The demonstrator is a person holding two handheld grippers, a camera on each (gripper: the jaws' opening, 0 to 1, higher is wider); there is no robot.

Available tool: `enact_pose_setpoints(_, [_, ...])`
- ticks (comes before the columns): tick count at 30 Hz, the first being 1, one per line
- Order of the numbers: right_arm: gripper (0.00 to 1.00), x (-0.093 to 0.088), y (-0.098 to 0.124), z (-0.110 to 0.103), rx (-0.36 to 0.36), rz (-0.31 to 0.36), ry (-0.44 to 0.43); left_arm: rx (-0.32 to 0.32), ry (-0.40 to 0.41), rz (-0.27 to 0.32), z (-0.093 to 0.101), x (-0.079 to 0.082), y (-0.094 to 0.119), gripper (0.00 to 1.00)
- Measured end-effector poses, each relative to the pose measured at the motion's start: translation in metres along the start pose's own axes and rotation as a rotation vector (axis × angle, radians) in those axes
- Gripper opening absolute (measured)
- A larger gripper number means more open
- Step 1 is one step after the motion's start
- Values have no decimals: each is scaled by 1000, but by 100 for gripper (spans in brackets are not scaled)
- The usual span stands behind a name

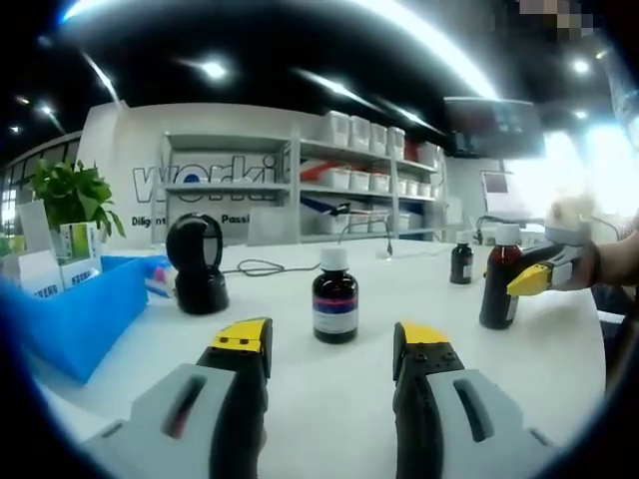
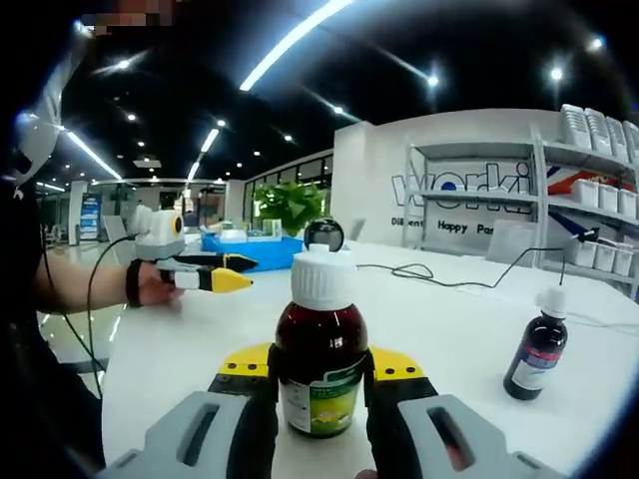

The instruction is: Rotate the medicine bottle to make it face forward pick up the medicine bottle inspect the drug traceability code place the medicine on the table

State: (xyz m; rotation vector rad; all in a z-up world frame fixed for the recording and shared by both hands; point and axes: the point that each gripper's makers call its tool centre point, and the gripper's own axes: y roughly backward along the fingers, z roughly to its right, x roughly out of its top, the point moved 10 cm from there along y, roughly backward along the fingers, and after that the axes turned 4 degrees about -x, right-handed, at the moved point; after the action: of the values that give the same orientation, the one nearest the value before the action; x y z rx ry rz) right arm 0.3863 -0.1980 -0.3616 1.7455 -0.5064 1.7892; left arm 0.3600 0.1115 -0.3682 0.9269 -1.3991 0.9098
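Left gripper view: the left gripper (image 1: 332,344) hangs wide open over the white table (image 1: 419,299), gripping nothing. A small dark bottle (image 1: 334,296) stands just ahead of it. Near the table's right edge, the right gripper (image 1: 534,279) is clamped on the medicine bottle (image 1: 500,279).

Right gripper view: the jaws pinch that white-capped medicine bottle, which stands upright on the table, well apart from the left gripper.

Left tool (image 1: 329,344) and right tool (image 2: 321,364): grey bodies, black jaws with yellow tips. A dark strap (image 2: 132,283) circles the person's wrist.
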Motion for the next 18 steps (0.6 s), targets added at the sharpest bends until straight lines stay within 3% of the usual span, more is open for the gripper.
enact_pose_setpoints(8, [29,0,0,-5,-75,0,-5,-1,2,1,0,0,0,39])
enact_pose_setpoints(16, [30,-2,-1,-3,-54,6,25,-1,1,-2,0,0,0,39])
enact_pose_setpoints(18, [36,-2,0,-3,-26,33,48,1,0,-2,0,0,0,39])
